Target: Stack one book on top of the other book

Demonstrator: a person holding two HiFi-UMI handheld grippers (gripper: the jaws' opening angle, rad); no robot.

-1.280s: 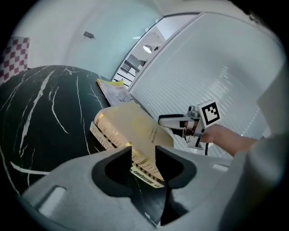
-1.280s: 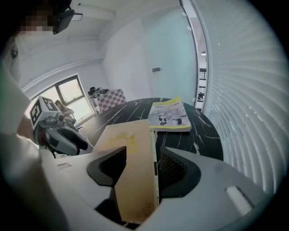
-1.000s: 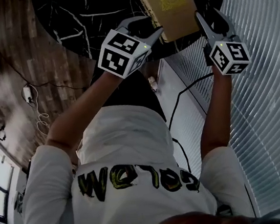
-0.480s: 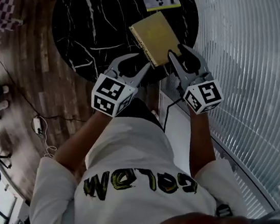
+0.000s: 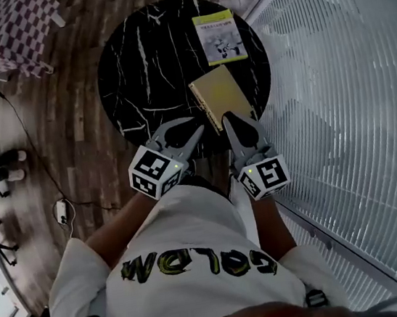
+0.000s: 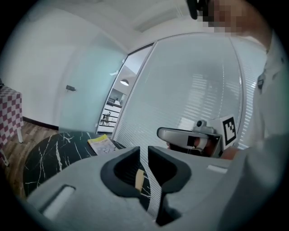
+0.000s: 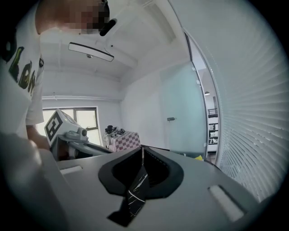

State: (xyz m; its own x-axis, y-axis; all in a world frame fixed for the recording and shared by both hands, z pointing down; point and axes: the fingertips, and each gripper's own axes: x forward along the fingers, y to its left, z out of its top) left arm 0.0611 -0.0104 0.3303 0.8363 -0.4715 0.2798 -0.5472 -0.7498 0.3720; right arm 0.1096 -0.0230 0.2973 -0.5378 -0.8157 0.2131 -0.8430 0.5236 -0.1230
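On the round black marble table (image 5: 143,74) lie two books apart from each other. The gold book (image 5: 221,98) sits by the near right rim, and the green-yellow book (image 5: 220,37) lies flat beyond it. My left gripper (image 5: 195,125) hangs over the near rim just left of the gold book. Its jaws are closing, with a narrow slit between them and nothing in it (image 6: 144,151). My right gripper (image 5: 229,118) hovers at the gold book's near corner. Its jaws are closing too, the tips almost touching and empty (image 7: 142,151). Neither gripper touches a book.
A glass wall with blinds (image 5: 336,98) runs close along the table's right side. A small table under a checkered cloth (image 5: 19,33) stands at the far left on the wooden floor. Cables and a plug (image 5: 59,210) lie on the floor to the left.
Both grippers stood open on either side of the gold book. They have since lifted back toward the person and their jaws have narrowed. The gold book stays on the table.
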